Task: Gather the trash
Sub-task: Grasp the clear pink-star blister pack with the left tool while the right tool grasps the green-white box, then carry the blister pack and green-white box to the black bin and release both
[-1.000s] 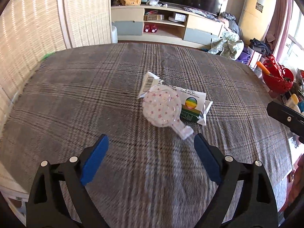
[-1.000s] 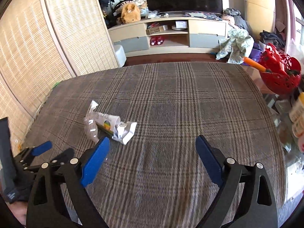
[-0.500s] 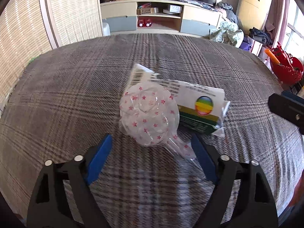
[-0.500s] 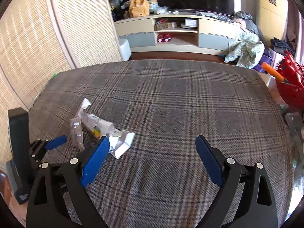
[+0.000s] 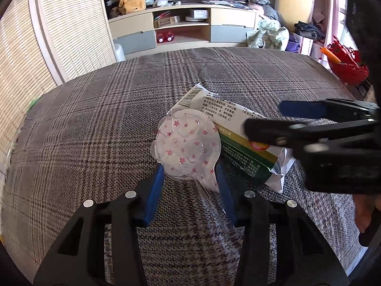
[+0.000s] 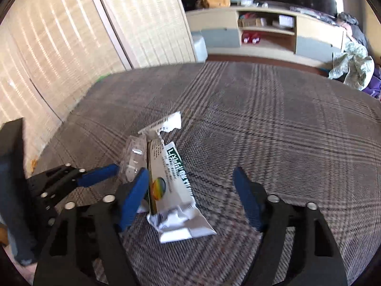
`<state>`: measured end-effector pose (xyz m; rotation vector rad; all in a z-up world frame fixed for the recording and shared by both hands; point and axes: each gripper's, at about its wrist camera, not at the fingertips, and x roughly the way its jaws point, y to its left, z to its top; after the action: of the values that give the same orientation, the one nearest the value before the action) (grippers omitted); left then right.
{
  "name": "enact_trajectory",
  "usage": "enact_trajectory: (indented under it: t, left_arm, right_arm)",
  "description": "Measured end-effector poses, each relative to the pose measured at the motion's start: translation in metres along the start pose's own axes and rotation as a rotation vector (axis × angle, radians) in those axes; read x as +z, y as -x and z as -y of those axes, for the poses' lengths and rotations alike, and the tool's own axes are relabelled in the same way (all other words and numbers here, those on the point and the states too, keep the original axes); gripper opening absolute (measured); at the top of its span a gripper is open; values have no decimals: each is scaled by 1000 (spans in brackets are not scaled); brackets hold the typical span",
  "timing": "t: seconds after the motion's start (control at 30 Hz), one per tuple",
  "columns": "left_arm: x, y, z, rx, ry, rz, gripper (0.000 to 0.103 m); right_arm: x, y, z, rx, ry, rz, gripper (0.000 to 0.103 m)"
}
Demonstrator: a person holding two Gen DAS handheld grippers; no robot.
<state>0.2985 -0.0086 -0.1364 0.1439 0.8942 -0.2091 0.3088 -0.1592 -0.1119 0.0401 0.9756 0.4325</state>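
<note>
A clear plastic wrapper with pink stars (image 5: 188, 146) lies on the plaid cloth, partly over a white and green snack packet (image 5: 240, 133). My left gripper (image 5: 190, 178) has narrowed around the clear wrapper's lower part, its blue pads against the wrapper's sides. In the right wrist view the packet (image 6: 171, 181) lies between the open jaws of my right gripper (image 6: 190, 186), and the clear wrapper (image 6: 133, 159) stands on edge just left of it. The right gripper also shows in the left wrist view (image 5: 281, 121), over the packet's right half.
The plaid-covered table (image 5: 95, 124) fills both views. A red basket (image 5: 345, 64) stands past its right edge. A slatted screen (image 5: 59, 35) runs along the left. A TV cabinet (image 5: 190, 28) stands at the back of the room.
My left gripper moved forward and closed in around the clear wrapper. My right gripper swung left and down, so the packet now lies between its open jaws.
</note>
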Motion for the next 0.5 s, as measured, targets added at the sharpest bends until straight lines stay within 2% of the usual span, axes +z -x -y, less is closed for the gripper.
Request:
enact_trajectory:
  t: [0.07,0.17,0.27,0.37,0.47,0.5]
  left_arm:
    - [-1,0,-2,-13,3,3,42]
    - [-4,1,-2,-24,6,1,42]
    - [-4,2,0,-31,9,-13,39]
    - [-5,-2,4,-51,9,-43,33]
    - [-8,-8,16,-19,-12,-50,32]
    - [-8,-8,21,-11,-11,-45,28]
  right_arm:
    - [-2,-8,-2,22,-6,-36,69]
    - [-7,-14,1,118,-50,-75,47]
    - [-11,-6,3,121,-71,-71,43]
    - [-21,15,8,77,-73,-38,42]
    - [-31,41,20,53,-87,3,42]
    - [-37,52,24,35,-88,18,42]
